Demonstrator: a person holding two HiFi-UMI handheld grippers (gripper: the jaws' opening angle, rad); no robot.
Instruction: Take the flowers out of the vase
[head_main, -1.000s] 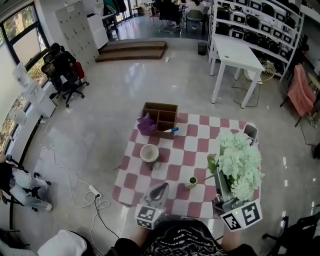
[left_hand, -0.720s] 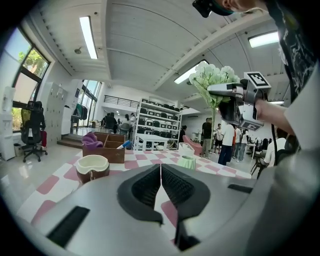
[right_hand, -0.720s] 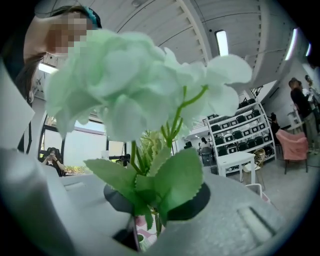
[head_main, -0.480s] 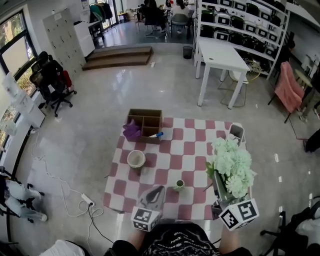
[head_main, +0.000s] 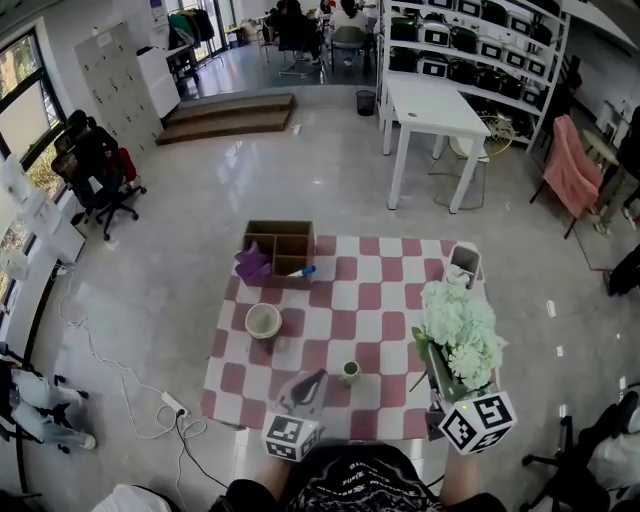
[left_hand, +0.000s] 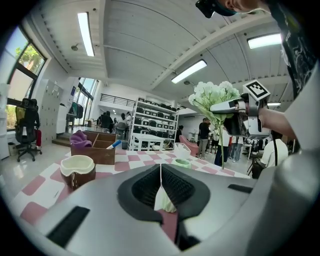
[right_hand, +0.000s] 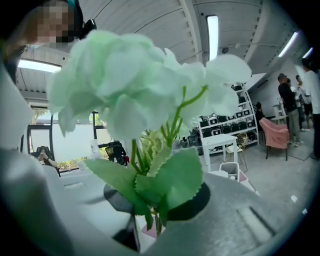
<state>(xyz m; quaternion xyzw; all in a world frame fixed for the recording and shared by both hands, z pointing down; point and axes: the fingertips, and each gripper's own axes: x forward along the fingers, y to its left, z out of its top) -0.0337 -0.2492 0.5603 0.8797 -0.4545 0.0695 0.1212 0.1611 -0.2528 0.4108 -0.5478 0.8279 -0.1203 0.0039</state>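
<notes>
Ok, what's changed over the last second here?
The right gripper, shut on the flowers throughout, has carried them lower, over the right edge of the table. Nothing was taken or released. The left gripper stays shut and empty near the cup; bowl and box are unmoved.

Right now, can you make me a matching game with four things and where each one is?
Things:
1 flowers
2 purple cloth
3 green cup
4 bowl

Places:
A left side of the checkered cloth
B in the wooden box
C held by the right gripper
D just past the left gripper

Pairs: 1-C, 2-B, 3-D, 4-A.
</notes>
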